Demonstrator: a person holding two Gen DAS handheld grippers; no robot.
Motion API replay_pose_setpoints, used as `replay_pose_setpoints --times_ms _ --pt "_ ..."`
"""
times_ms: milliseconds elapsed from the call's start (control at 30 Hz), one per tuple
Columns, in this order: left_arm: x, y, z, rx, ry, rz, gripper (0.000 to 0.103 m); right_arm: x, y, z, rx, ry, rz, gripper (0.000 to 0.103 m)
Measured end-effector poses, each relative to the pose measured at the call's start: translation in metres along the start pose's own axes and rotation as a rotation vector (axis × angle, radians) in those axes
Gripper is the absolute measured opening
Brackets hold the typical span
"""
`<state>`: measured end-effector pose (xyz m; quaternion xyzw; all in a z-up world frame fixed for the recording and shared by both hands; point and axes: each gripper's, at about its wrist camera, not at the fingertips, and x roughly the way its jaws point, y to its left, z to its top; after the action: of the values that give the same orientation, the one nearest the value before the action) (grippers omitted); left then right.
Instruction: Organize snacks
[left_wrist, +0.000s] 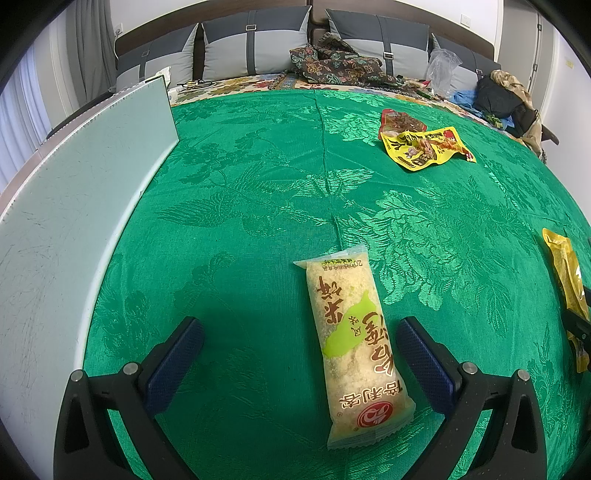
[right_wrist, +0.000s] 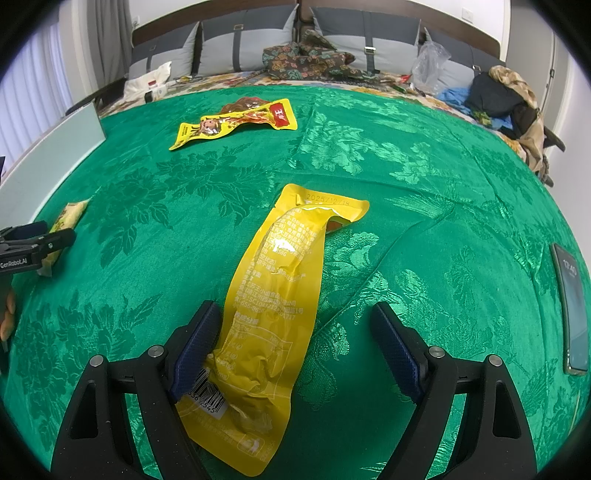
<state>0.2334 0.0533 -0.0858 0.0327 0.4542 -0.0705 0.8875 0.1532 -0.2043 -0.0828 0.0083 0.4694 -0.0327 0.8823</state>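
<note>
The green patterned cloth (left_wrist: 258, 177) covers the bed and carries every snack; a pale board (left_wrist: 74, 192) stands along its left edge, and the headboard cushions (left_wrist: 255, 44) close the far side. Wide bare cloth lies between my two tools and the far packets. My left tool (left_wrist: 300, 350) has its fingers spread apart, clamped on nothing; the rice cracker pack (left_wrist: 351, 343) lies lengthwise between them, closer to the right finger (left_wrist: 424, 362). My right tool (right_wrist: 297, 341) is likewise spread and clamped on nothing; the yellow pouch (right_wrist: 273, 295) lies lengthwise between its fingers, its lower left edge against the left finger (right_wrist: 195, 347). Two overlapping far packets (right_wrist: 236, 123) lie well apart from both tools. A phone (right_wrist: 571, 306) lies near the cloth's right edge.
</note>
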Motion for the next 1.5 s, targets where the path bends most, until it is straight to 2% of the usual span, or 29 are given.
replay_pose_setpoints --times_ms 600,667,700,800,867,933,967,1000,1033,1067,1133,1200,1367,1500 --pt "0.002 0.0 0.003 0.0 -0.001 -0.003 0.103 0.0 -0.001 0.0 0.0 0.0 0.0 0.087" --pt "0.003 0.001 0.006 0.018 0.03 -0.014 0.103 0.0 -0.001 0.001 0.002 0.001 0.004 0.087" --pt "0.004 0.001 0.008 0.031 0.064 -0.025 0.103 0.001 0.0 0.004 -0.015 0.028 0.006 0.087" --pt "0.009 0.001 0.017 0.048 0.177 -0.031 0.103 0.007 -0.004 0.023 0.002 0.205 0.032 0.085" --pt "0.011 -0.001 0.019 0.032 0.218 -0.016 0.103 0.008 -0.006 0.035 0.065 0.273 0.027 0.085" --pt "0.011 -0.003 0.021 0.026 0.25 -0.011 0.103 0.008 -0.001 0.046 0.088 0.288 0.027 0.085" --pt "0.01 -0.002 0.021 0.026 0.26 -0.015 0.097 0.01 0.003 0.05 0.087 0.299 0.014 0.083" --pt "0.005 -0.002 0.02 0.03 0.239 -0.017 0.074 0.015 0.008 0.051 0.08 0.332 -0.011 0.08" --pt "-0.001 -0.002 0.02 0.042 0.209 -0.025 0.055 0.022 0.011 0.049 0.079 0.387 -0.037 0.073" --pt "-0.007 -0.001 0.019 0.061 0.199 -0.031 0.024 0.021 0.012 0.048 0.092 0.389 -0.047 0.051" --pt "-0.013 0.005 0.015 0.059 0.216 -0.069 0.023 0.016 0.012 0.046 0.108 0.405 -0.05 0.05" --pt "-0.025 0.014 0.008 0.04 0.191 -0.097 0.023 0.008 0.011 0.039 0.145 0.408 0.006 0.05" --pt "-0.062 0.027 -0.003 -0.073 0.135 -0.227 0.023 -0.027 0.006 0.03 0.26 0.319 0.156 0.05" --pt "-0.101 0.034 -0.002 -0.136 0.063 -0.297 0.023 -0.049 0.029 0.04 0.234 0.26 0.204 0.05"
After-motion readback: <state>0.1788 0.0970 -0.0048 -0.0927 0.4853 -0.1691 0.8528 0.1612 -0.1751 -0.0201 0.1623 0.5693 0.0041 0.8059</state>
